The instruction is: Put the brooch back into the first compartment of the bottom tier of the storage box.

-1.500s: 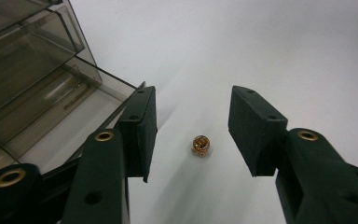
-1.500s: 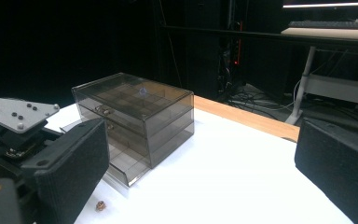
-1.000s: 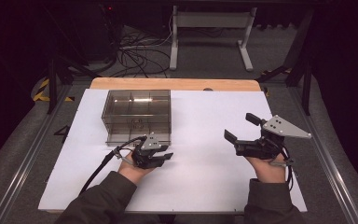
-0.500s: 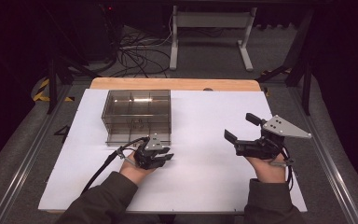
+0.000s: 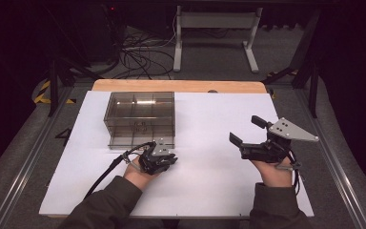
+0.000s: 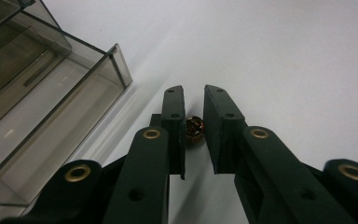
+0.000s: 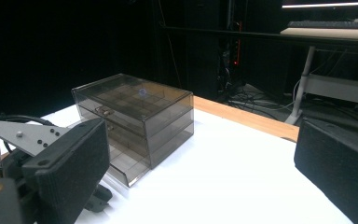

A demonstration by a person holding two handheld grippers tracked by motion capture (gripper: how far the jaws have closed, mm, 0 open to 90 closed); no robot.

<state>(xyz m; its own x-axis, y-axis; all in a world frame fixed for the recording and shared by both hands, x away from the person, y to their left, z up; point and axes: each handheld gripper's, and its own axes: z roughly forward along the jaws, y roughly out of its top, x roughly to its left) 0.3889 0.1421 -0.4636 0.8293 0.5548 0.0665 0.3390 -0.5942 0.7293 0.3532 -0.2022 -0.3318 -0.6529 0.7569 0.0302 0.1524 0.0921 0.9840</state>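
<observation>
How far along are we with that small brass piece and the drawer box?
Done: the bottom drawer of the smoky drawer box is pulled open. In hand: the left gripper has its jaws around the small brass piece, a slight gap still showing. Left: closing on it, lifting, dropping it in the drawer. The right gripper waits open.

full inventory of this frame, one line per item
drawer box: 1, smoky clear plastic, far left of the mat; bottom drawer pulled out toward the person
small brass part: 1, brass, between the left gripper's jaws, touching one jaw, a gap to the other
mat: 1, white, covering the tabletop
table: 1, wood edge showing along the far side
stand: 1, white metal, on the floor beyond the table
cables: a tangle, black, on the floor beyond the table
left gripper: 1, black, in front of the box, jaws nearly closed
right gripper: 1, black with grey plate, right side of the mat, jaws wide open, empty
</observation>
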